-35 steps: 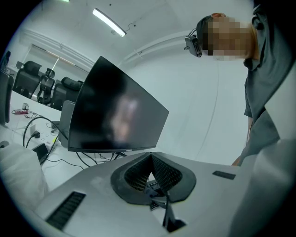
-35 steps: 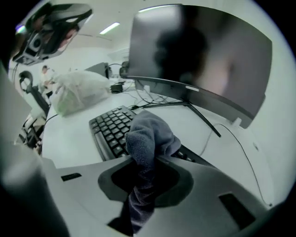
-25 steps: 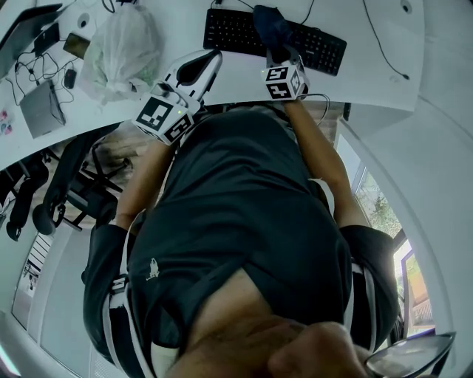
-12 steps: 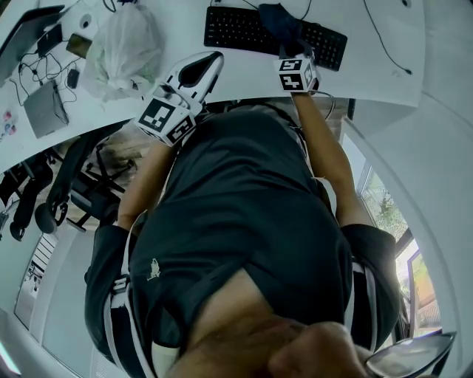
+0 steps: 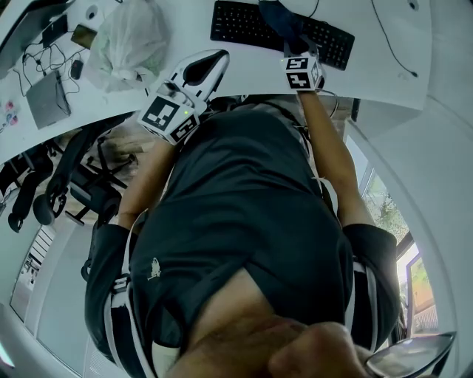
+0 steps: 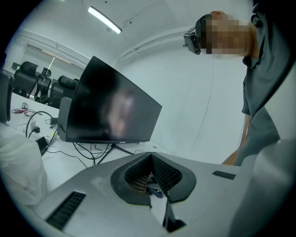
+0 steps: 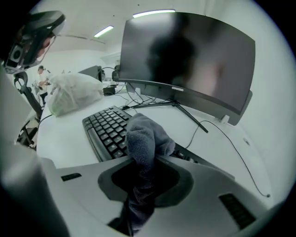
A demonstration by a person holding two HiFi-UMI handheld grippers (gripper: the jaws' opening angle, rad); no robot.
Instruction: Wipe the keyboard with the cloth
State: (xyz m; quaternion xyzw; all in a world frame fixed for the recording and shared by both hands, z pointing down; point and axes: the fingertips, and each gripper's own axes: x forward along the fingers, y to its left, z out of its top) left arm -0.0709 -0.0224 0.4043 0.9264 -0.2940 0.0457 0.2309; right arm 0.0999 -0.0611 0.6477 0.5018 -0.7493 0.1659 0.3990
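A black keyboard lies on the white desk at the top of the head view. My right gripper is shut on a dark blue-grey cloth, whose bunched end rests on the keyboard's middle. In the right gripper view the cloth rises out of my right gripper and covers part of the keyboard. My left gripper hangs at the desk's near edge, left of the keyboard. In its own view my left gripper is shut with nothing in it and tilts up toward a monitor.
A white plastic bag sits on the desk left of the keyboard. Cables and small devices lie further left. A dark monitor stands behind the keyboard, with a cable trailing right. Black office chairs stand under the desk edge.
My right gripper with the cloth has slid a little to the right along the keyboard. The left gripper has stayed where it was.
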